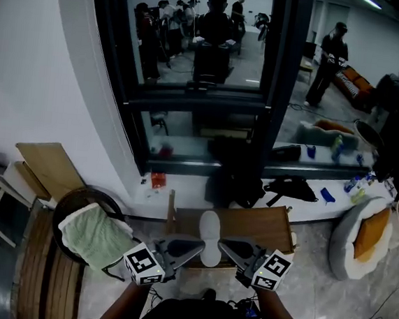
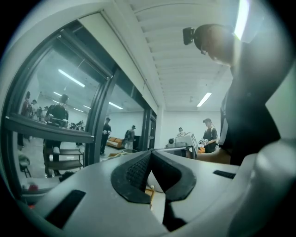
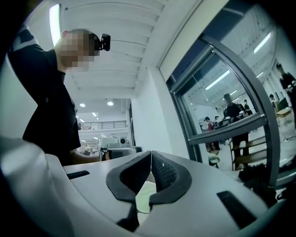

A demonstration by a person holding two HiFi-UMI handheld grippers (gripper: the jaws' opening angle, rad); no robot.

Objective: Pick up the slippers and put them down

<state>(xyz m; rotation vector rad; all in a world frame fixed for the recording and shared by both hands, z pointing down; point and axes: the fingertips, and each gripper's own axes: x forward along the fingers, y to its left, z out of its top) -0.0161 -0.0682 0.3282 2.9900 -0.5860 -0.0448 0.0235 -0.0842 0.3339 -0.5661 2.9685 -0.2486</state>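
One white slipper [image 1: 210,235] shows sole-up over the low wooden table [image 1: 256,225], right between my two grippers. My left gripper [image 1: 200,244] points in at it from the left and my right gripper [image 1: 221,242] from the right. Both are level, with their jaws closed tip to tip and nothing pinched between them. In the left gripper view the slipper [image 2: 157,185] appears pale through the gap under the shut left gripper [image 2: 151,152]. In the right gripper view the slipper [image 3: 143,196] shows the same way under the right gripper [image 3: 151,152]. I cannot tell whether either gripper touches it.
A dark round basket with a green towel [image 1: 96,236] stands at the left beside a slatted wooden bench [image 1: 42,277]. Black bags [image 1: 235,187] lie along the window sill ahead. A grey-and-orange cushion bed [image 1: 366,236] sits at the right. People stand beyond the glass.
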